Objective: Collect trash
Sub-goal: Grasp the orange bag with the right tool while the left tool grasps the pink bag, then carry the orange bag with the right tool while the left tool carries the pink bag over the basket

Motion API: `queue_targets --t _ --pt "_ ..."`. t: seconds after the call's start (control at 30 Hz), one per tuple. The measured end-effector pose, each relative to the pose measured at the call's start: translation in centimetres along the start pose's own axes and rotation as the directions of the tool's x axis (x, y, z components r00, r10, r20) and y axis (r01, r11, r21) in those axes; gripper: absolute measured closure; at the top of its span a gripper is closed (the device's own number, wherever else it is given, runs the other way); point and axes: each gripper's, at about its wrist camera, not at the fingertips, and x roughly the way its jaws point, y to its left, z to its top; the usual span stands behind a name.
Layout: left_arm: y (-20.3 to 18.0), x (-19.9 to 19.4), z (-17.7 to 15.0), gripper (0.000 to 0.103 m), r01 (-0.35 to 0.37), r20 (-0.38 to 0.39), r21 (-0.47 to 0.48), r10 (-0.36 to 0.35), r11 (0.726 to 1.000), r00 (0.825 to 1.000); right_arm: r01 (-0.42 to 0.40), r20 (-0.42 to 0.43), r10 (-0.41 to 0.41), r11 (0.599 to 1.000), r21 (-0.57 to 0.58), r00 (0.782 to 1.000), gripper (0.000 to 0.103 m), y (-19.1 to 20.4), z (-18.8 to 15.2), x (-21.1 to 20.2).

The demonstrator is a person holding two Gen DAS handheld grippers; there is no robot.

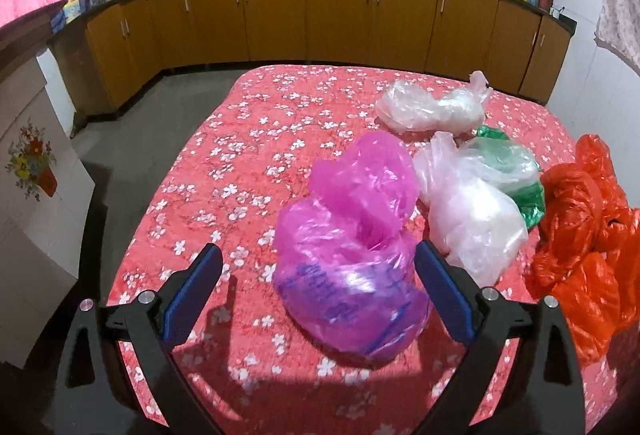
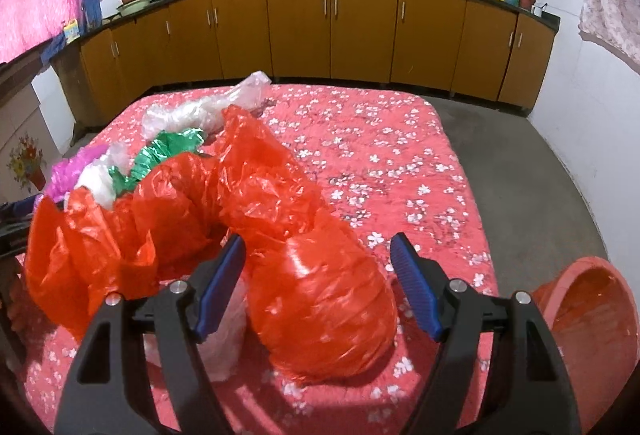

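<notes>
Step in hand: approach, nothing grasped yet. Left gripper (image 1: 318,277) jaws wide open around crumpled magenta plastic bag (image 1: 352,259) on floral red bed (image 1: 248,139). Right gripper (image 2: 318,267) likewise wide, straddling crumpled orange-red plastic bag (image 2: 320,299), empty. Next: descend, close; orange plastic tub (image 2: 592,323) near right.

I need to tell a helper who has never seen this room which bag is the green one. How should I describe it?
Look at the table with the red flowered cloth, where several plastic bags lie in a cluster. The green bag is in the middle of that cluster, mostly hidden behind a whitish bag and beside the big orange-red bag. It is the only shiny green one.
</notes>
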Motion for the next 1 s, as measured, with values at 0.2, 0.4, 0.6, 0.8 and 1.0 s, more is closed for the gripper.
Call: queue_targets --t 0.2,0.4,0.6,0.8,1.0 --pt "-0.4 1.2 0.5 0.017 0.007 -0.027 0.029 -0.006 1.000 1.000 -0.013 -0.033 0.013 1.000 -0.010 0.999 0.035 0.4 0.6 1.6" --pt "0.0 2.1 0.8 0.035 0.044 -0.067 -0.003 -0.045 0.999 0.997 -0.026 -0.060 0.026 1.000 -0.011 0.998 0.043 0.7 0.8 2.5" --pt "0.2 2.2 0.7 0.040 0.058 -0.072 -0.018 -0.059 0.998 0.996 -0.033 -0.057 0.034 0.999 0.026 0.998 0.049 0.1 0.6 2.1" --pt "0.4 1.4 0.5 0.042 0.058 -0.062 -0.027 -0.060 0.998 0.996 -0.031 -0.050 0.033 0.998 0.050 0.998 0.052 -0.5 0.4 1.1" --pt "0.5 -0.5 0.9 0.042 0.066 -0.021 -0.026 -0.067 0.997 0.998 -0.019 -0.034 0.022 0.996 0.087 0.999 0.053 -1.6 0.2 -0.4"
